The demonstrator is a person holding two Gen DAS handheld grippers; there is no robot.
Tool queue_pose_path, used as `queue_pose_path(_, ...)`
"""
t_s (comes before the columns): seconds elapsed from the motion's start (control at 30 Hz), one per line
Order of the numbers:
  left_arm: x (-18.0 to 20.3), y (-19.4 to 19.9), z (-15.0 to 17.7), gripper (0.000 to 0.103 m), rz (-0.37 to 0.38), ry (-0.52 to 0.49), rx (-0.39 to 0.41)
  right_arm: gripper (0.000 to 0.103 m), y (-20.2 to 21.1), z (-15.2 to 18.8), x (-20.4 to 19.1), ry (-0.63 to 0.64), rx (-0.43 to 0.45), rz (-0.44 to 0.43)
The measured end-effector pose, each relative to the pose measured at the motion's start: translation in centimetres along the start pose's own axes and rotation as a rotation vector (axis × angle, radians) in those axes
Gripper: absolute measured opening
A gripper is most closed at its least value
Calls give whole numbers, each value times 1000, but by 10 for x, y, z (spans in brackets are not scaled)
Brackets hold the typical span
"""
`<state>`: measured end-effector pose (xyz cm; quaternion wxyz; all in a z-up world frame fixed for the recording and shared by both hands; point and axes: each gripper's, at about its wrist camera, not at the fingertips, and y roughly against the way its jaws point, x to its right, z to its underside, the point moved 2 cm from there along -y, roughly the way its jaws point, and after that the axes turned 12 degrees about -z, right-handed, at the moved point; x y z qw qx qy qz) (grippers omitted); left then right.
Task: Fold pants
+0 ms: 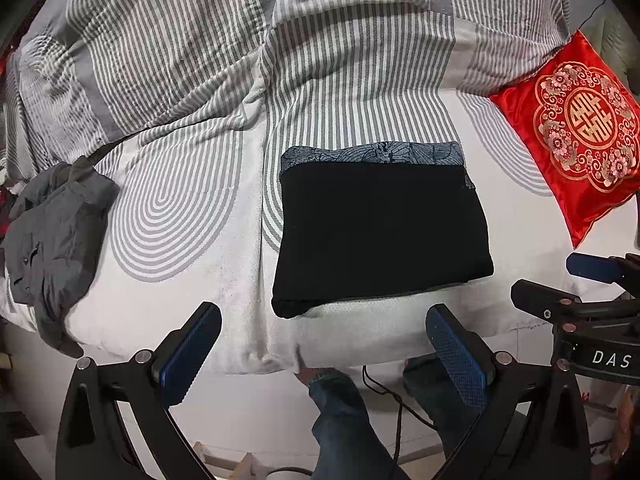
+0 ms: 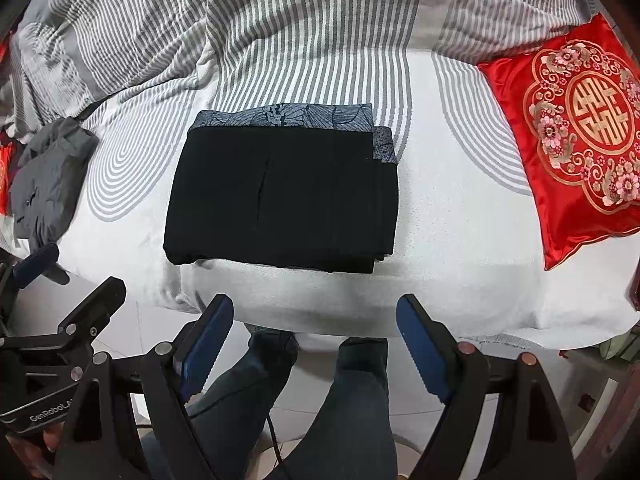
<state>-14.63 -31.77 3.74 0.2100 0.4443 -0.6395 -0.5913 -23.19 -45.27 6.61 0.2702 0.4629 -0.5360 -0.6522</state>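
The black pants (image 1: 380, 236) (image 2: 280, 196) lie folded into a flat rectangle near the bed's front edge, a blue patterned band along their far side. My left gripper (image 1: 324, 332) hangs over the edge of the bed, short of the pants, jaws wide apart with nothing between them. My right gripper (image 2: 316, 320) also stands open and empty, above the bed edge and the person's legs (image 2: 320, 400). In the left wrist view the right gripper (image 1: 568, 284) shows at the right edge. In the right wrist view the left gripper (image 2: 60, 280) shows at the lower left.
A red embroidered cushion (image 1: 580, 136) (image 2: 576, 136) lies at the right of the bed. A crumpled grey garment (image 1: 52, 240) (image 2: 48, 184) sits at the left. A striped quilt (image 1: 280, 40) is bunched across the back. A cable (image 1: 396, 400) trails on the floor.
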Motion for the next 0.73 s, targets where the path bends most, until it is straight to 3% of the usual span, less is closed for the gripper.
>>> queue_pose_path(0.73, -1, -4, -4, 103, 41, 21, 4, 86, -2, -5, -2, 14, -9, 4)
